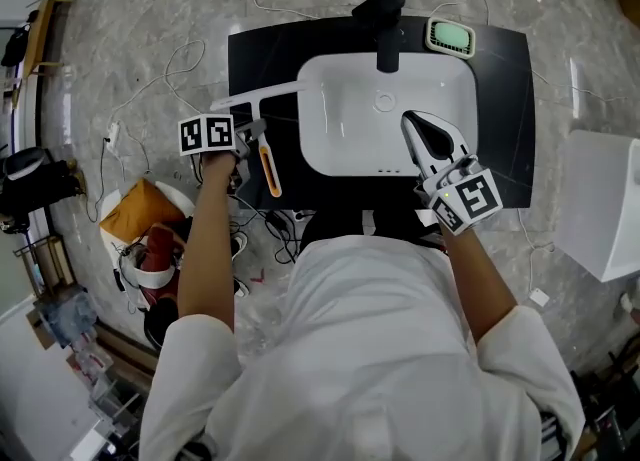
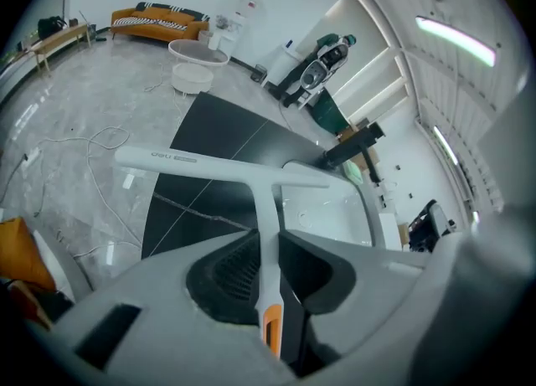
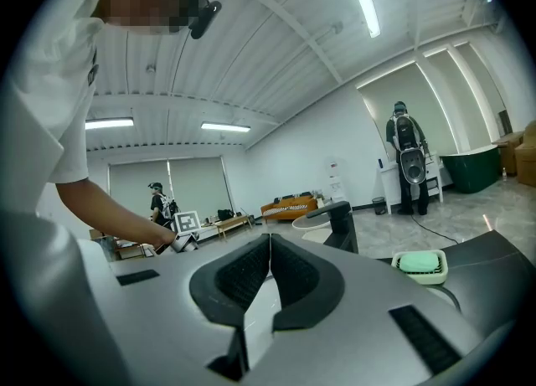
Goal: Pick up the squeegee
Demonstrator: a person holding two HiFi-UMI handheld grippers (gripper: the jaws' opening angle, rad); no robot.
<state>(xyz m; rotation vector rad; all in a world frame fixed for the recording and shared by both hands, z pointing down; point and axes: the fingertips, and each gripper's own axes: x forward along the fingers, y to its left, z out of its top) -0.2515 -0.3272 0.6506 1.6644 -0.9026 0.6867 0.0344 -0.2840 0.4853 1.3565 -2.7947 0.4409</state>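
Observation:
The squeegee (image 1: 258, 99) is white with an orange handle end, and it lies over the black counter's left part beside the sink. My left gripper (image 1: 252, 133) is shut on its white stem just below the blade. In the left gripper view the pads (image 2: 234, 267) press the stem from both sides, the long blade (image 2: 201, 164) runs crosswise ahead, and the orange end (image 2: 272, 331) shows near the camera. My right gripper (image 1: 425, 137) hovers over the sink's right part, shut with nothing in it. In the right gripper view its pads (image 3: 251, 271) meet.
A white sink (image 1: 340, 139) is set in the black counter (image 1: 250, 59), with a black tap (image 1: 385, 24) at the back and a green soap in its dish (image 1: 451, 37). Cables (image 1: 150, 79) trail over the marble floor. An orange bag (image 1: 135, 209) lies left, a white box (image 1: 600, 199) right.

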